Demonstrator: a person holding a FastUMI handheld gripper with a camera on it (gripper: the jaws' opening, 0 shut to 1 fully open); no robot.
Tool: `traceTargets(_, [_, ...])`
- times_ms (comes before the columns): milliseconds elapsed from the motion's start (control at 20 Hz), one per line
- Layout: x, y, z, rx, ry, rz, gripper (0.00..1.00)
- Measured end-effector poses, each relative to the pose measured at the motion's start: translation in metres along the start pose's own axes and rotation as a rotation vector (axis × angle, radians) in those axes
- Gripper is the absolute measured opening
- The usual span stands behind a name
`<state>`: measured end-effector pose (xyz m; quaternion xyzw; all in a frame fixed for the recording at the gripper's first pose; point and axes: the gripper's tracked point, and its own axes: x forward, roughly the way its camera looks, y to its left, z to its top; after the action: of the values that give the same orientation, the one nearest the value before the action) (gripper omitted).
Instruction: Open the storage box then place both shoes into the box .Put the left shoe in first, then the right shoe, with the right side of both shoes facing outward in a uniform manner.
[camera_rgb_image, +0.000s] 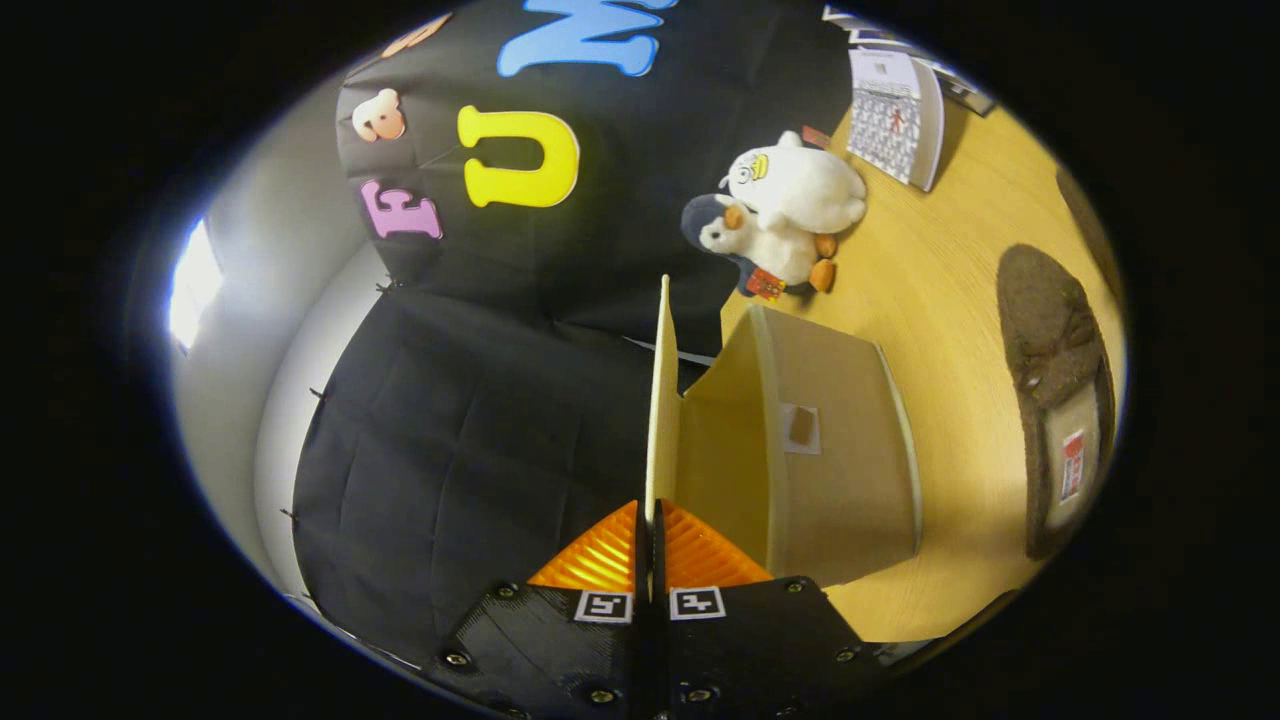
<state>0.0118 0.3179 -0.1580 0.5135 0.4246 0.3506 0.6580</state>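
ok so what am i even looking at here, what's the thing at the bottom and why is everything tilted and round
The picture comes from a fisheye camera riding on a hand-held gripper, so it looks forward along the tool and bends everything into a round shape. It looks tilted because the person is holding the tool turned on its side.

The two wedge shapes at the bottom are the jaws. They are closed on the thin lid flap of a beige storage box, seen edge-on, and the box stands open.

The box sits on a wooden table. Beyond it lie two plush toys and a calendar. To the side of the box lies a brown shoe, apart from it and not yet inside.
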Motion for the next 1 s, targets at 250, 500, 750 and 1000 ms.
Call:
traceTargets(250, [0.028, 0.057, -0.005, -0.123, 0.026, -0.005, 0.0])
traceTargets(500, [0.065, 0.093, -0.022, -0.297, 0.038, -0.073, 0.0])
traceTargets(750, [0.105, 0.12, -0.055, -0.373, 0.083, -0.076, 0.0])
traceTargets(1000, [0.134, 0.132, -0.071, -0.428, 0.078, -0.102, 0.0])
